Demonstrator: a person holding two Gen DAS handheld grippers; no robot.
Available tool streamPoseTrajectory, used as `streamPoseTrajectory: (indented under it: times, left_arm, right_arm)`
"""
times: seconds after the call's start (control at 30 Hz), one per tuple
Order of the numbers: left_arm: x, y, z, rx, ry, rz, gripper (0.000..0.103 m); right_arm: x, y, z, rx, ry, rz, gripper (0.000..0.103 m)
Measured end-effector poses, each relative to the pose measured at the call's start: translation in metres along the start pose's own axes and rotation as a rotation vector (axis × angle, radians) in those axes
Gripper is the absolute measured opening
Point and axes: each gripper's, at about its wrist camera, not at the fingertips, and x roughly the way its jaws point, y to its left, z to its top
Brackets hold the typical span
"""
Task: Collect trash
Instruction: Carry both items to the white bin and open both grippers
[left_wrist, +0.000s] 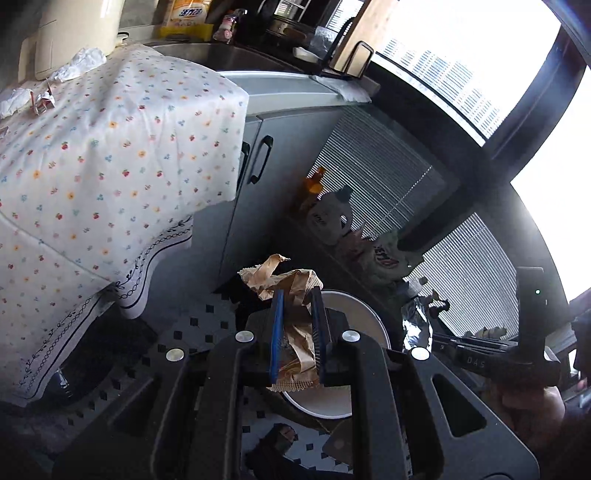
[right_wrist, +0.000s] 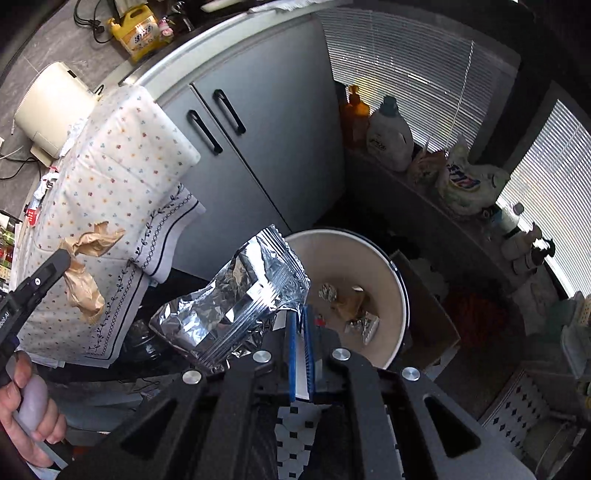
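Note:
My left gripper (left_wrist: 298, 295) is shut on a crumpled brown paper wrapper (left_wrist: 291, 291) and holds it above the near rim of a white round bin (left_wrist: 369, 317) on the floor. My right gripper (right_wrist: 301, 314) is shut on a crinkled silver foil bag (right_wrist: 236, 299), held just left of the same bin (right_wrist: 384, 266). The bin holds several foil and brown scraps (right_wrist: 351, 302). In the right wrist view the left gripper (right_wrist: 55, 264) shows at far left with the brown wrapper (right_wrist: 83, 273). More crumpled white scraps (left_wrist: 79, 64) lie on the floral tablecloth (left_wrist: 110, 147).
Grey cabinets with black handles (right_wrist: 218, 122) stand behind the bin. A low shelf by the blinds carries detergent bottles (right_wrist: 389, 134) and bags. A cardboard box (right_wrist: 432, 314) sits right of the bin. The floor is black-and-white tile (left_wrist: 195, 325).

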Motion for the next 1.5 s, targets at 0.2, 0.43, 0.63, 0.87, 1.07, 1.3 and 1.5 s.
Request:
streamPoseTrajectory:
  times: [0.2,0.43,0.63,0.87,1.07,1.3,1.5]
  left_arm:
    - [0.027,-0.031,-0.007,0.071,0.075,-0.034,0.015]
    - [0.054,-0.056,-0.012,0.138,0.157,-0.067,0.015]
    - [0.074,-0.088,-0.025,0.195,0.221,-0.129,0.016]
    - [0.081,-0.112,-0.03,0.199,0.247,-0.203,0.052]
    - [0.062,-0.113,-0.009,0.206,0.176,-0.181,0.066]
    - [0.02,-0.089,0.025,0.179,0.063,-0.114,0.074]
    - [-0.018,-0.057,0.052,0.135,-0.026,-0.048,0.081]
  right_arm:
    - [0.021,-0.031,-0.03,0.078,0.067,0.017,0.059]
    - [0.007,-0.062,-0.049,0.167,0.049,-0.012,0.057]
    - [-0.018,-0.089,-0.054,0.232,0.0,-0.026,0.057]
    - [-0.043,-0.108,-0.054,0.265,-0.055,-0.032,0.059]
    - [-0.063,-0.106,-0.044,0.258,-0.104,-0.013,0.068]
    - [-0.083,-0.074,-0.016,0.187,-0.177,0.037,0.083]
    - [-0.093,-0.035,0.014,0.123,-0.218,0.084,0.088]
